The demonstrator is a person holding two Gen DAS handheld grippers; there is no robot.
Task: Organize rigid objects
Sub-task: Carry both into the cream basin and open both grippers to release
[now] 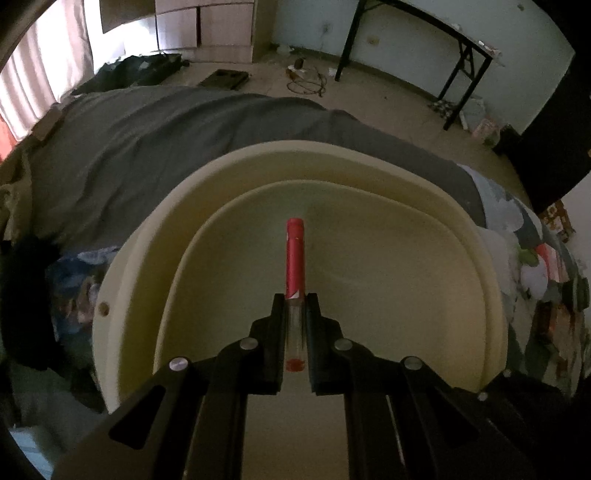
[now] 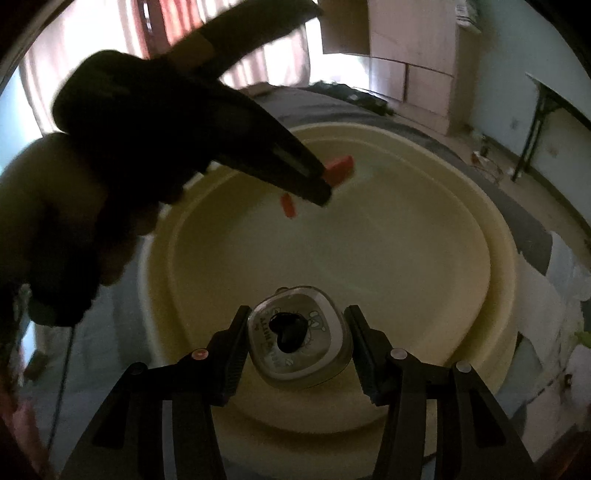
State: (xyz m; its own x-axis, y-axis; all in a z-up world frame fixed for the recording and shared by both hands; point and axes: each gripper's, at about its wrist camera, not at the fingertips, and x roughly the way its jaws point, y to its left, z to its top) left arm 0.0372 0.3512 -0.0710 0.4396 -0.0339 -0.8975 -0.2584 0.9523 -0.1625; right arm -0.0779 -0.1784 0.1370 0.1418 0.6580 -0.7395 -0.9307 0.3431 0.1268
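My left gripper [image 1: 295, 301] is shut on a slim red tube with a clear end [image 1: 294, 258] and holds it over the cream plastic basin [image 1: 221, 177]. In the right wrist view the left gripper [image 2: 314, 181] reaches in from the upper left with the red tube [image 2: 338, 170] sticking out past its tips. My right gripper [image 2: 297, 314] holds a rounded square clear case with a black heart on its lid [image 2: 299, 336] between its fingers, low over the basin's [image 2: 495, 258] near side.
The basin sits on a bed with a grey blanket [image 1: 147, 147] and a patterned sheet [image 1: 532, 258]. A black folding table [image 1: 443, 44], a wooden cabinet [image 1: 221, 22] and cables on the floor [image 1: 306, 81] lie beyond the bed.
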